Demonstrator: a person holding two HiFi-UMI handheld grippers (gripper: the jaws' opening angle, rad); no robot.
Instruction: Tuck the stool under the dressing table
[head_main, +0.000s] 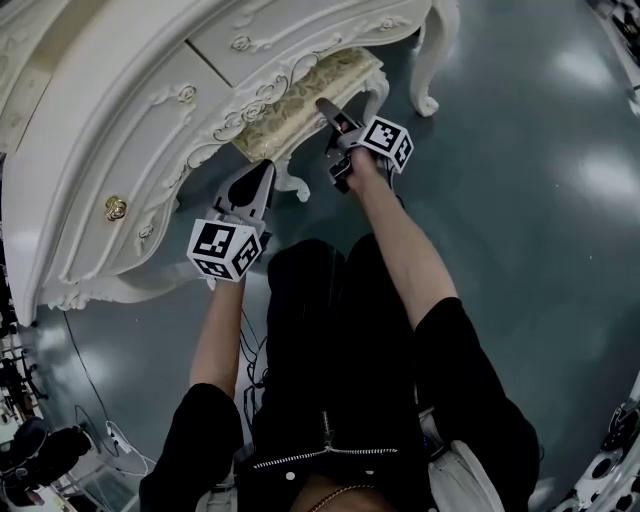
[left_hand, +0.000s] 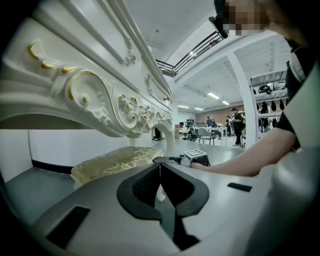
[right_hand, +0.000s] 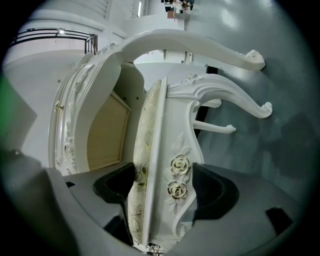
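Stool (head_main: 310, 90): stands in the knee gap of the table (head_main: 120, 130). The far part of its seat is under the carved apron; the near edge and front legs are out on the floor (head_main: 520, 150).
Right gripper (head_main: 325, 108): clamped on the near seat edge. In the right gripper view the cushion and the rose-carved rail (right_hand: 176, 177) fill the space between its pads (right_hand: 215, 192).
Reason for grip: holding the rail and cushion together gives a firm hold on the frame, so the stool can be steered as it is pushed level into the gap.
Left gripper (head_main: 262, 172): jaws pressed together with nothing between them, as the left gripper view shows (left_hand: 160, 172).
Left placement: its tip sits just beside the other end of the same seat edge. Contact cannot be confirmed. Judged to serve as a closed pusher, keeping the stool square.
Stage: partly tucked; judged most of the way in, with a short push outstanding.
Next move: an even push from both ends, straight toward the table.
Risk: an uneven push could swing a stool leg (head_main: 292, 186) against the table leg (head_main: 430, 60) or scrape the apron.
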